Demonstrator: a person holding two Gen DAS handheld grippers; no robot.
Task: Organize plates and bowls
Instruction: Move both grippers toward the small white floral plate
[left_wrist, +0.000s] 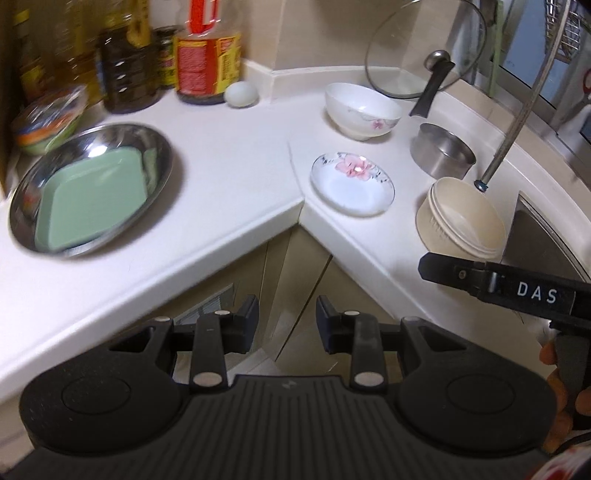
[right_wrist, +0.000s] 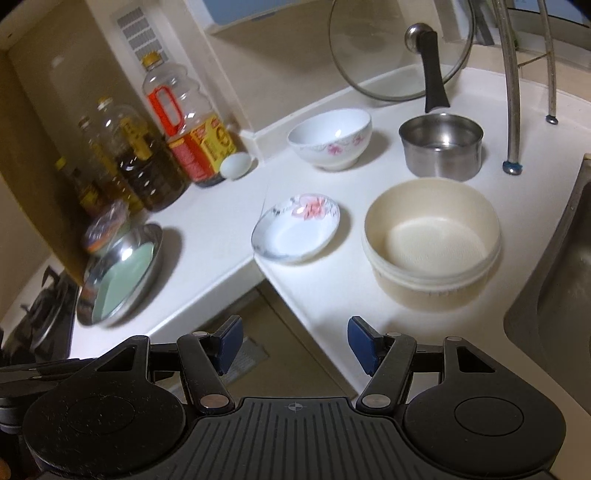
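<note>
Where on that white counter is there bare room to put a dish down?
Free: the stretch between the steel tray and the flowered saucer, running back to the egg. Crowded: around the cream bowl, steel pot and white bowl.

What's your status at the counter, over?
Both tools open, empty: left, right. Green plate nested in steel plate. Beige bowl, floral saucer untouched. Path clear.

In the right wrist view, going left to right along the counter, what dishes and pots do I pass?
Steel plate holding the green dish → flowered saucer → beige bowl.
</note>
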